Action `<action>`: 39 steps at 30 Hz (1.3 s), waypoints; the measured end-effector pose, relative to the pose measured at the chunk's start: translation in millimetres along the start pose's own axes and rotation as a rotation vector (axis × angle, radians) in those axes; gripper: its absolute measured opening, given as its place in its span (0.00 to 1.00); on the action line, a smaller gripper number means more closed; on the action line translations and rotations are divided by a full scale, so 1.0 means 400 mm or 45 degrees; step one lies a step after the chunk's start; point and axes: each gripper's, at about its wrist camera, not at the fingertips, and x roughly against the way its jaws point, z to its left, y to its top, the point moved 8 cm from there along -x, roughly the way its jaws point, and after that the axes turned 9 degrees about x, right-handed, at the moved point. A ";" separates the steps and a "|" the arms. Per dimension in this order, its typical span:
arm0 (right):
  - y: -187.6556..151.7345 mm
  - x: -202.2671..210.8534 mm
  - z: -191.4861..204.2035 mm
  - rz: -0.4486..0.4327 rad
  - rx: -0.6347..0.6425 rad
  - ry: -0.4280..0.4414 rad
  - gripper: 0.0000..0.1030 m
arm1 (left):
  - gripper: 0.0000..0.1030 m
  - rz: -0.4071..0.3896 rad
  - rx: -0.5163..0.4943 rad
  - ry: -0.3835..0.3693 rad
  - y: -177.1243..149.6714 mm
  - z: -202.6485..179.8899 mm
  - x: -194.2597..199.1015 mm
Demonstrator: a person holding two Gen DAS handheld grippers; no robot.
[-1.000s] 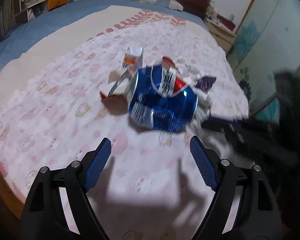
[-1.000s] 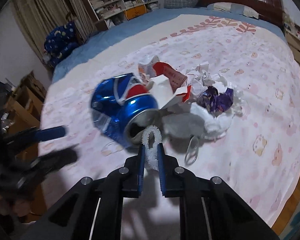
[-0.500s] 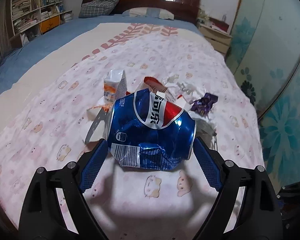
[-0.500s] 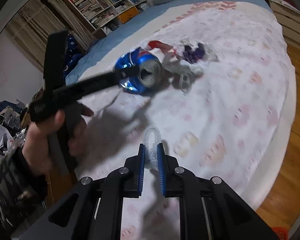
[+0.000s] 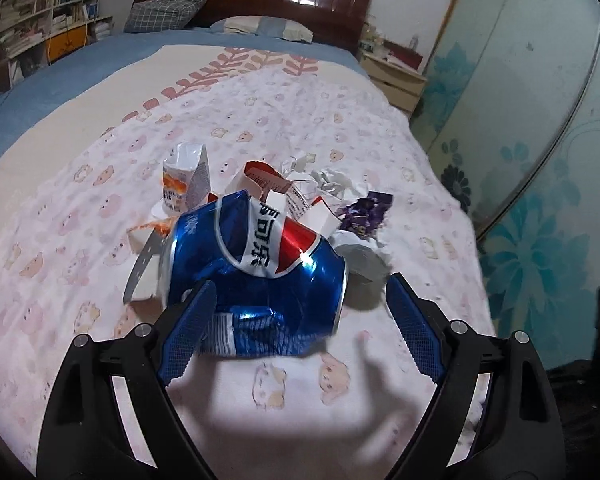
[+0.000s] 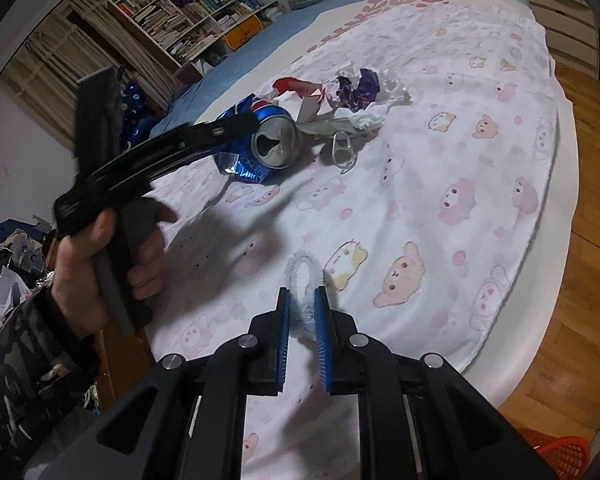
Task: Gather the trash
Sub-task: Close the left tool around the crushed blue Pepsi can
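On the bed, the crushed blue can lies between the wide-spread fingers of the left tool, in front of scattered wrappers, while the right tool, well back from the can, pinches a fuzzy white loop.

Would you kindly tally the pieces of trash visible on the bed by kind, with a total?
Crushed blue metal drink can: 1
Small white and orange paper carton: 1
Torn red and white cardboard box: 1
Crumpled purple foil wrapper: 1
Silver metal pull tab: 1
Crumpled white paper, wads blurring together: at least 1
Total: at least 6
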 end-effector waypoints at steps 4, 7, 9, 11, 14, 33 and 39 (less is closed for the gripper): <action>-0.010 0.003 0.005 0.010 0.006 0.000 0.14 | 0.84 0.003 -0.021 0.018 0.010 -0.011 -0.019; -0.018 0.008 0.000 0.011 -0.003 -0.001 0.14 | 0.78 0.013 0.023 0.007 0.014 -0.002 -0.029; -0.022 0.010 -0.004 0.011 -0.009 -0.003 0.14 | 0.46 0.057 0.057 -0.018 0.009 0.007 -0.038; -0.025 0.011 -0.006 0.009 -0.015 -0.003 0.14 | 0.46 0.066 0.041 0.003 0.003 0.010 -0.041; -0.026 0.012 -0.003 0.008 -0.020 -0.001 0.14 | 0.45 0.081 0.020 -0.005 -0.007 0.001 -0.041; -0.028 0.047 -0.022 -0.031 -0.040 0.002 0.14 | 0.40 0.041 0.026 -0.023 -0.006 -0.012 0.050; -0.023 0.077 -0.019 -0.060 -0.028 0.007 0.14 | 0.26 0.025 0.005 -0.025 -0.012 -0.052 0.095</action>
